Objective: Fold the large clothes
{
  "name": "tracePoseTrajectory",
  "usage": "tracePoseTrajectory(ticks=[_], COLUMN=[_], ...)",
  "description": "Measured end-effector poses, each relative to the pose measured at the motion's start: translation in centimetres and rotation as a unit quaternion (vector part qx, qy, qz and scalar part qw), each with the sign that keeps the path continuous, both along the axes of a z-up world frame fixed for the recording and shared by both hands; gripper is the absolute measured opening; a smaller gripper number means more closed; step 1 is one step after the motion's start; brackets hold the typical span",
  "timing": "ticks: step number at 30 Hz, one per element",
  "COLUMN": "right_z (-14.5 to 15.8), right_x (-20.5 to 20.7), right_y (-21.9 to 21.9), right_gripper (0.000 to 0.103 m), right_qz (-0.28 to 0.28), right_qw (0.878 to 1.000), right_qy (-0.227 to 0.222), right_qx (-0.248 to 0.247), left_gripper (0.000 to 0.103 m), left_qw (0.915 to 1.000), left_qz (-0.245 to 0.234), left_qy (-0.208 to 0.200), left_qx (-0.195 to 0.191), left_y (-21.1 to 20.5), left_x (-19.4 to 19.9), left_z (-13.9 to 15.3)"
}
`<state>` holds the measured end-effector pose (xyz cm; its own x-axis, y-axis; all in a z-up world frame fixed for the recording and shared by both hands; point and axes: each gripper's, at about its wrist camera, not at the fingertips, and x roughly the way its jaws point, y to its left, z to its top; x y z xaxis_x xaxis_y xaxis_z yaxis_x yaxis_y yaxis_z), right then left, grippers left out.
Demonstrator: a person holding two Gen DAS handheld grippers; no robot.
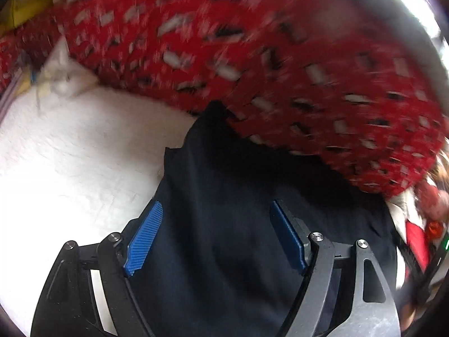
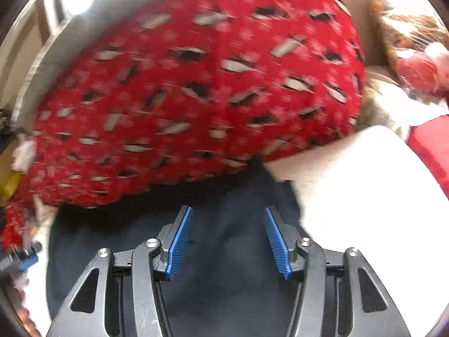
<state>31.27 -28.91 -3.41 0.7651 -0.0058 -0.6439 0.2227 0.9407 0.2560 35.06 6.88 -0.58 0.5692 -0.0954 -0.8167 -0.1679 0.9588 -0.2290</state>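
Note:
A dark navy garment [image 1: 224, 196] lies on a white surface [image 1: 70, 154] and runs under a red patterned blanket [image 1: 252, 56]. My left gripper [image 1: 216, 210] is open above the navy cloth, its blue pads [image 1: 146, 233] apart, holding nothing. In the right wrist view the same navy garment [image 2: 224, 280] lies below my right gripper [image 2: 227, 219], which is open and empty. The red blanket [image 2: 196, 98] covers the garment's far part. Both views are motion-blurred.
The white surface [image 2: 364, 196] extends to the right of the garment. A red cushion [image 2: 432, 146] and a wrapped patterned bundle [image 2: 412, 42] sit at the far right. White stuffing [image 1: 61, 78] and a yellow item [image 1: 25, 8] lie at the far left.

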Motion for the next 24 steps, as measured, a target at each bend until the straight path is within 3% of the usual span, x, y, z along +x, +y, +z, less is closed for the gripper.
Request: tracePoseTrajectory(ticks=[2,3,4,8,12,14,16,17,18,19,20,22,24], right_z=[-3.2,-4.9,-4.8,-3.3,-1.0,-0.7,-1.5,-2.7,-3.6,-3.5,-2.8,-1.0,0.8], right_x=[0.8,1.3,0.7,0.9,-1.7,-3.4,-4.2,-3.8,-3.3,-3.4,-3.5,-4.3,-5.6], right_y=[-1.7,-2.9,-3.6,-3.6,-3.7,-3.3,-2.4,-1.8,-1.2,-0.5,-0.2,-0.3,-0.1], right_gripper=[0.058,0.058,0.058,0.058,0.06,0.061,0.064,0.068,0.068,0.068,0.068,0.068,0.069], right_qz=[-0.025,-0.02,-0.018,-0.012,-0.002,0.016,0.04,0.056,0.07,0.073,0.072,0.062,0.075], right_qw=[0.998,0.996,0.998,0.997,0.999,0.997,0.997,0.997,0.995,0.995,0.995,0.997,0.996], right_qy=[0.063,0.087,0.056,0.073,0.007,-0.018,-0.008,0.024,0.058,0.063,0.066,0.053,0.004], right_qx=[-0.005,0.021,0.039,0.024,0.052,0.067,0.067,0.056,0.034,-0.015,-0.03,0.001,0.046], left_gripper=[0.081,0.087,0.09,0.087,0.087,0.087,0.087,0.087,0.087,0.087,0.087,0.087,0.087], left_qw=[0.9975,0.995,0.9957,0.995,0.9922,0.9912,0.991,0.988,0.9843,0.983,0.9827,0.9814,0.9799], left_qz=[0.019,0.021,0.02,0.019,0.05,0.059,0.074,0.062,0.049,0.06,0.069,0.067,0.067], left_qy=[0.066,0.097,0.09,0.092,0.059,0.058,0.099,0.138,0.165,0.164,0.159,0.141,0.133], left_qx=[0.019,0.014,-0.008,-0.033,-0.097,-0.103,-0.052,-0.031,-0.039,-0.055,-0.067,-0.112,-0.133], left_y=[0.7,1.1,1.7,2.5,5.4,5.9,5.5,5.0,4.8,5.2,5.5,6.0,6.4], left_x=[2.6,3.4,3.6,3.1,0.6,-0.5,-0.9,-0.7,-0.8,-1.7,-2.3,-3.8,-5.2], left_z=[-3.3,-5.1,-5.9,-4.8,-2.8,-2.4,-3.4,-4.5,-5.4,-5.3,-4.9,-3.7,-2.8])
